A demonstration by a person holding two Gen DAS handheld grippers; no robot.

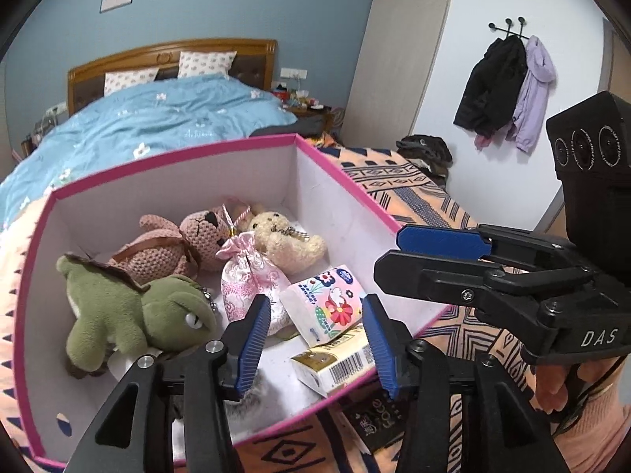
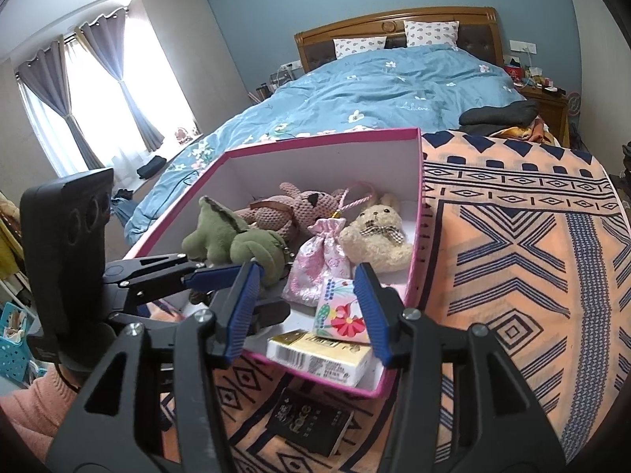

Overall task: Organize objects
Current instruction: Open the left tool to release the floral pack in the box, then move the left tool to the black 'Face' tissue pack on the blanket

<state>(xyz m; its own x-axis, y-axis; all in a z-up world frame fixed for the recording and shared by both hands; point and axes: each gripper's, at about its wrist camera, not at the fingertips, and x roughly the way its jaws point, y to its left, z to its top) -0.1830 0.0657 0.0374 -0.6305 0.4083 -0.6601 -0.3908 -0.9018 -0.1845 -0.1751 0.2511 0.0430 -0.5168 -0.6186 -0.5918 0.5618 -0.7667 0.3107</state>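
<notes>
A pink-rimmed white box (image 1: 347, 181) stands on the patterned blanket. In it lie a green plush (image 1: 130, 311), a pink knitted bear (image 1: 169, 244), a cream bear (image 1: 284, 240), a pink satin pouch (image 1: 248, 276), a flowered tissue pack (image 1: 327, 303) and a gold-white carton with a barcode (image 1: 339, 362). My left gripper (image 1: 315, 339) hangs open over the box's near end, its pads touching nothing; something grey and furry (image 1: 248, 398) lies under it. My right gripper (image 2: 307, 311) is open above the tissue pack (image 2: 341, 311) and carton (image 2: 319, 358), holding nothing.
A black booklet (image 2: 311, 425) lies on the orange and navy blanket (image 2: 512, 276) just outside the box's near wall. A blue quilt (image 2: 374, 90) covers the bed behind. Coats (image 1: 508, 90) hang on the right wall. A person's pink sleeve (image 2: 35, 406) is at the lower left.
</notes>
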